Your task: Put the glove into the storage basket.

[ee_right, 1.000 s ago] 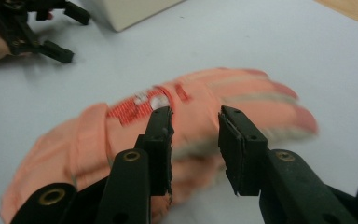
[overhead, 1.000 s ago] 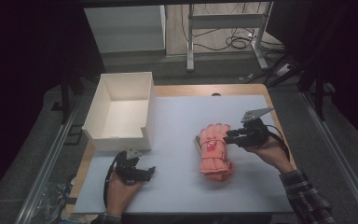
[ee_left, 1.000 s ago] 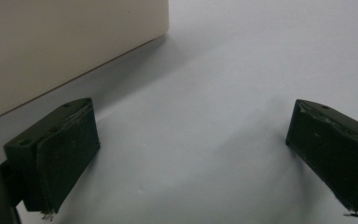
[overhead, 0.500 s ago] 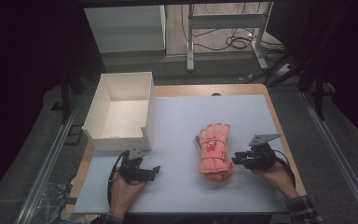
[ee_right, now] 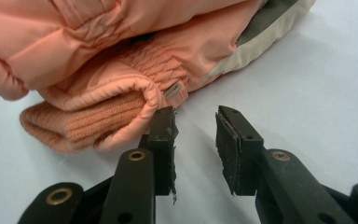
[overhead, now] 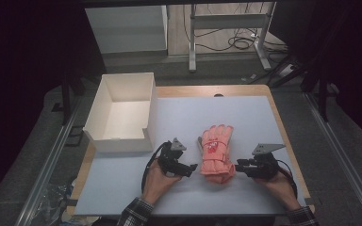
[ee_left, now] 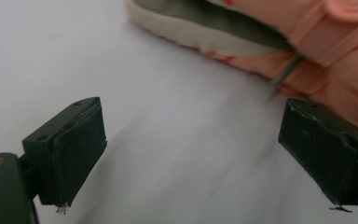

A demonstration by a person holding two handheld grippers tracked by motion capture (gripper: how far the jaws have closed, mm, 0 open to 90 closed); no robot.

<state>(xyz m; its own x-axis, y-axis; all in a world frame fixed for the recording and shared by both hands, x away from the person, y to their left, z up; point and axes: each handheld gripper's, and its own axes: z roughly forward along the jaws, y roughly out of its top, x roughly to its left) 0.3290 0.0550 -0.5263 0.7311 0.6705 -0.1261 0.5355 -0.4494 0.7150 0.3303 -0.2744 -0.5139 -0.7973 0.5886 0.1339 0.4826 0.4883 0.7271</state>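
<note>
both claws (overhead: 194, 166) (overhead: 239, 165) now beside salmon-pink, perhaps paired, knit-cuffed gloves (overhead: 216, 151)

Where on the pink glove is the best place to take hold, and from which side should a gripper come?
Probably the knitted cuff of the pink glove: it lies at the end nearest the person and sticks out as a thick, soft roll the jaws could close over. The right gripper, open and low on the table, could come in from the glove's right side; the left gripper sits opposite, also open.
</note>
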